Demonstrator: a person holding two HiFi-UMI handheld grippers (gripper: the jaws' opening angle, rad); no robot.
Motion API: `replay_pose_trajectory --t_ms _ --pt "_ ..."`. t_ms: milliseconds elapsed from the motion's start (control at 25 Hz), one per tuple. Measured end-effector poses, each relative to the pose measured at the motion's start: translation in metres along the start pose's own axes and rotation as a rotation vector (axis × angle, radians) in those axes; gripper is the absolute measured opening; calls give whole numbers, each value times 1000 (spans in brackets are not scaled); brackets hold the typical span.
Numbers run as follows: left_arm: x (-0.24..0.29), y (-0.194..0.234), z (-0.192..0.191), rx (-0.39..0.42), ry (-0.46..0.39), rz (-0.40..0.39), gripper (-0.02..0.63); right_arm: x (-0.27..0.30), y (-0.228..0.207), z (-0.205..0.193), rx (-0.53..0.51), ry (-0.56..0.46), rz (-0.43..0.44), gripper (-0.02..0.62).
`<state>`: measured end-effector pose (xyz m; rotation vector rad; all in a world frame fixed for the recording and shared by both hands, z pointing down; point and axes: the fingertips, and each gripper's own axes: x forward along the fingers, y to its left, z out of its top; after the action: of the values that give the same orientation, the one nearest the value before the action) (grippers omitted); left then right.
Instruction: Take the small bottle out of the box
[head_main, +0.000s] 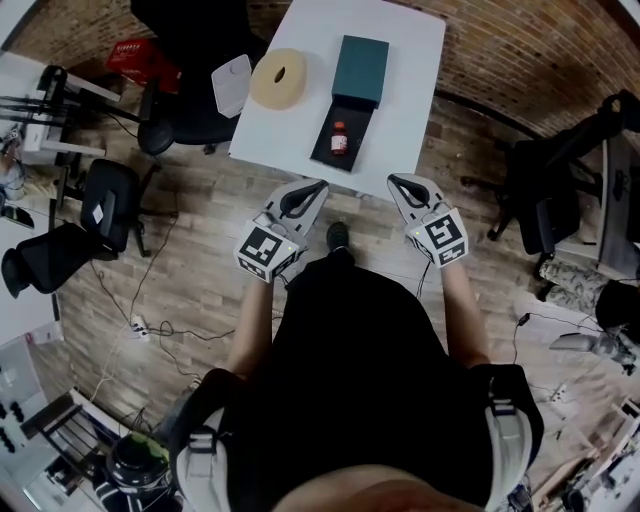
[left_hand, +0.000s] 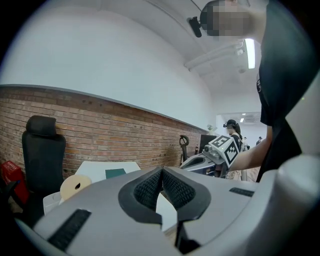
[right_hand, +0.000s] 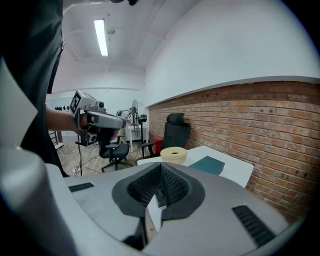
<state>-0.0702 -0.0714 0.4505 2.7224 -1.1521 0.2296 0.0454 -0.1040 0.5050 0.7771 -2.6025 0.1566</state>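
a white table (head_main: 410, 80) stands on a wood-plank floor (head_main: 330, 205). on it, towards its left edge, lies a beige tape roll (head_main: 278, 78), flat. a white flat pad (head_main: 231, 85) overhangs that edge. a teal lid (head_main: 361, 69) and an open black box (head_main: 352, 120) lie end to end, touching, near the middle.

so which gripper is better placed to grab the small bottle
Left, narrowly: the left gripper sits nearer the small bottle in the box than the right gripper; both are shut, empty.
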Motion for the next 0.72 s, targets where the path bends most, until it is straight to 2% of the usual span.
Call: replay_pose_trajectory --t_ms 160,440,720 --pt "9 16 -17 4 37 -28 18 12 -4 0 10 0 -34 -3" --pt "17 27 -28 3 53 -85 20 18 1 -8 36 14 -83 -3" --pt "26 33 -36 -8 62 -86 20 25 -12 -18 66 16 -91 -3"
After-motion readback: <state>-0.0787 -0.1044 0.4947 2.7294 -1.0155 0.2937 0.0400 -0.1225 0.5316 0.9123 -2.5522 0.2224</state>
